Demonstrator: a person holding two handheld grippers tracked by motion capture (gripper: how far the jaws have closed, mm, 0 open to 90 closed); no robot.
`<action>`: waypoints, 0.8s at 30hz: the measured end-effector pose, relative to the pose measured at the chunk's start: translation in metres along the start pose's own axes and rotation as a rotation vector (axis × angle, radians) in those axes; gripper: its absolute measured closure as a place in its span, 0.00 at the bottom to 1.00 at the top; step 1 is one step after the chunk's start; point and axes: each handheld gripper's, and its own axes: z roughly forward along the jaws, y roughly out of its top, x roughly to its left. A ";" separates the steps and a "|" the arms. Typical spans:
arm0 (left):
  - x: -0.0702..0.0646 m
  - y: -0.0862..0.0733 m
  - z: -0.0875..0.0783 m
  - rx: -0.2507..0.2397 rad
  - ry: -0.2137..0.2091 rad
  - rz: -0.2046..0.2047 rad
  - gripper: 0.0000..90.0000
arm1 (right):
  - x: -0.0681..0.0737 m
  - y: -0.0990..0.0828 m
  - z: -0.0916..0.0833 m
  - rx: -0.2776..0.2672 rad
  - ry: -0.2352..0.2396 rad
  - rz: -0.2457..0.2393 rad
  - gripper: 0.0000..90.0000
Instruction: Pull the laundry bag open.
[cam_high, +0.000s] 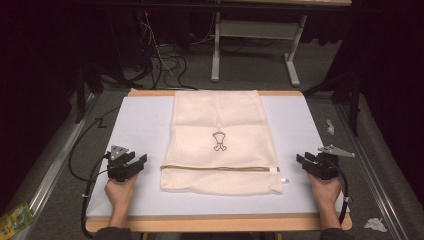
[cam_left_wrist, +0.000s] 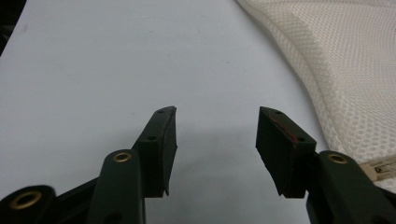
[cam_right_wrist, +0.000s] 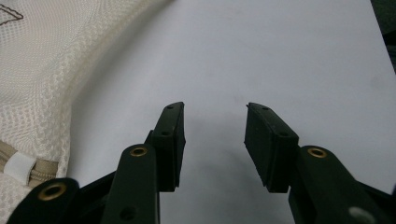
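Note:
A cream mesh laundry bag lies flat in the middle of the white table, with a small dark emblem and a zipper running across near its front end. My left gripper rests on the table left of the bag, open and holding nothing. On the opposite side my right gripper also stands open. In the left gripper view the gripper hovers over bare table, the bag's mesh to its right. In the right gripper view the gripper is empty, the bag and its zipper end at the left.
The table has a wooden rim. Cables and a grey stand sit on the floor behind it. Scraps of white paper and a green packet lie on the floor at the sides.

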 end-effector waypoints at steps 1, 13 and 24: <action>0.000 0.000 0.001 0.003 0.000 -0.001 0.54 | 0.000 0.000 0.000 0.000 0.000 -0.003 0.65; 0.000 -0.001 0.007 0.030 0.018 -0.011 0.52 | 0.002 -0.001 0.004 0.024 -0.019 -0.007 0.63; -0.003 -0.002 0.007 0.029 0.032 0.012 0.48 | 0.005 -0.001 0.005 0.044 -0.056 -0.031 0.56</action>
